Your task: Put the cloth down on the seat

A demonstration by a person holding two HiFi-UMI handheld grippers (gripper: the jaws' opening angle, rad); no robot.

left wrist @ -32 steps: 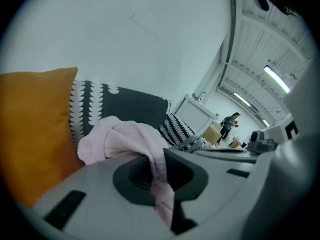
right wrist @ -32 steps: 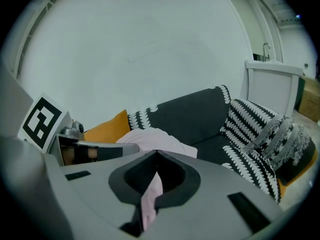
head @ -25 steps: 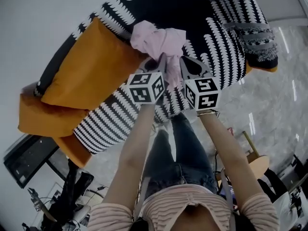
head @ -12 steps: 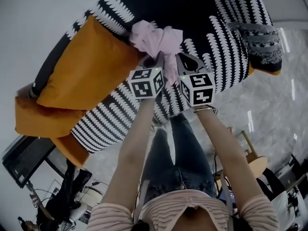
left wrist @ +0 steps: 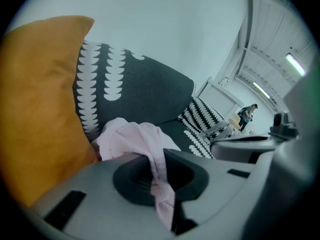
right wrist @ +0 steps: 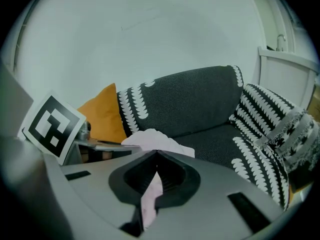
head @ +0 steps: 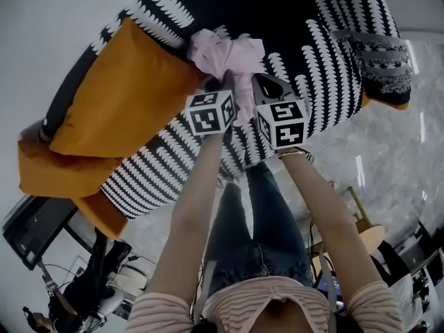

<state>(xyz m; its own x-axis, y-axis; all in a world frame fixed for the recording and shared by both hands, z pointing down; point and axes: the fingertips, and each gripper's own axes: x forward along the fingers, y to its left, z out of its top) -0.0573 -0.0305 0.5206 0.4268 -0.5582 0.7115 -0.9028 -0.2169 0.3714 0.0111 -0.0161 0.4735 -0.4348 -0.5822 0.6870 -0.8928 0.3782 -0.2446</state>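
Observation:
A pale pink cloth (head: pixel 225 54) lies bunched on the dark seat (head: pixel 277 19) of a black-and-white patterned sofa, next to an orange cushion (head: pixel 125 96). Both grippers sit side by side at its near edge. My left gripper (head: pixel 225 89) is shut on a fold of the cloth (left wrist: pixel 157 176), which runs down between its jaws. My right gripper (head: pixel 258 83) is shut on another strip of the cloth (right wrist: pixel 150 196). The bulk of the cloth (right wrist: pixel 157 140) rests on the seat just beyond the jaws.
A second orange cushion (head: pixel 59 172) lies at the sofa's left end. A patterned cushion (head: pixel 378 64) sits on the right armrest. Grey tiled floor (head: pixel 388 158) lies right of the sofa, with a wooden stool (head: pixel 368 231) and office clutter behind the person.
Both grippers have sunk a little toward the seat with the cloth, which now lies more bunched on the cushion.

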